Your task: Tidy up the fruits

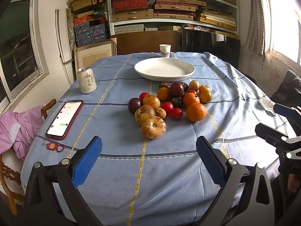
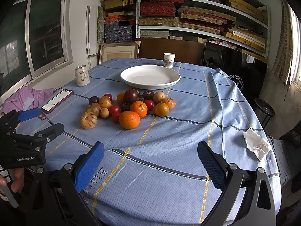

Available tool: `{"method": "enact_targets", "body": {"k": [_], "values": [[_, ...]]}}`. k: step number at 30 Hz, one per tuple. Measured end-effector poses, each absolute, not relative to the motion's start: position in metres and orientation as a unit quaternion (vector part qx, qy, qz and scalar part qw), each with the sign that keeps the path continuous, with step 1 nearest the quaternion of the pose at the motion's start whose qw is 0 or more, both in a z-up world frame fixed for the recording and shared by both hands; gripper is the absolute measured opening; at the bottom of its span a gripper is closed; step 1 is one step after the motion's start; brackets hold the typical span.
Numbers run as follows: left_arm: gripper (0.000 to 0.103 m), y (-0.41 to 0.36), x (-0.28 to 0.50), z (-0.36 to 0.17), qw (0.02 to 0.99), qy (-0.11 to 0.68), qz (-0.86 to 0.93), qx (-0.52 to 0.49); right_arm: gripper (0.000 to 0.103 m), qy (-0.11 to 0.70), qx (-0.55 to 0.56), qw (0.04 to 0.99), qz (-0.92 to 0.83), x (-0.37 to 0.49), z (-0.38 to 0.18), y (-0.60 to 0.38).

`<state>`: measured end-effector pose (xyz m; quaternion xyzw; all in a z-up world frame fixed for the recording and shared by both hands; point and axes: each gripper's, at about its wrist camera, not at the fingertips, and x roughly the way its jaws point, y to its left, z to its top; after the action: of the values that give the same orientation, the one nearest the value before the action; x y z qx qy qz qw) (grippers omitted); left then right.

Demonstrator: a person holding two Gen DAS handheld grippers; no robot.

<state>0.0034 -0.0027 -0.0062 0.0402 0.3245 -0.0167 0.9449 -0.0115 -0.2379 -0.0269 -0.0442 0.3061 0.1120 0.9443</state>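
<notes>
- Surface under a blue checked cloth.
- On it: white plate, fruits heaped just before it, cup, can, phone, keyring, crumpled tissue.

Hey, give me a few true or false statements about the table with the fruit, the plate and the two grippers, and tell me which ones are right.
1. The white plate holds several oranges. False: it holds no fruit; the fruit pile lies on the tablecloth in front of it.
2. The left gripper is open and holds nothing. True.
3. The phone has its screen lit. True.
4. The can lies on its side. False: it stands upright.
5. The right gripper is shut on an orange. False: it is open and empty, short of the fruit.
</notes>
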Motion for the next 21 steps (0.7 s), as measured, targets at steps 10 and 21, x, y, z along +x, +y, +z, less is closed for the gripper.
{"method": "enact_targets", "body": {"k": [10, 21], "values": [[0.098, -0.0002, 0.0045, -0.0069, 0.944, 0.328, -0.012, 0.040, 0.100, 0.307, -0.045, 0.944, 0.112, -0.0112, -0.0274, -0.2381], [0.098, -0.0008, 0.0064, -0.0097, 0.942, 0.332, -0.011, 0.043, 0.100, 0.308, -0.043, 0.944, 0.112, -0.0115, -0.0286, -0.2383]]}}
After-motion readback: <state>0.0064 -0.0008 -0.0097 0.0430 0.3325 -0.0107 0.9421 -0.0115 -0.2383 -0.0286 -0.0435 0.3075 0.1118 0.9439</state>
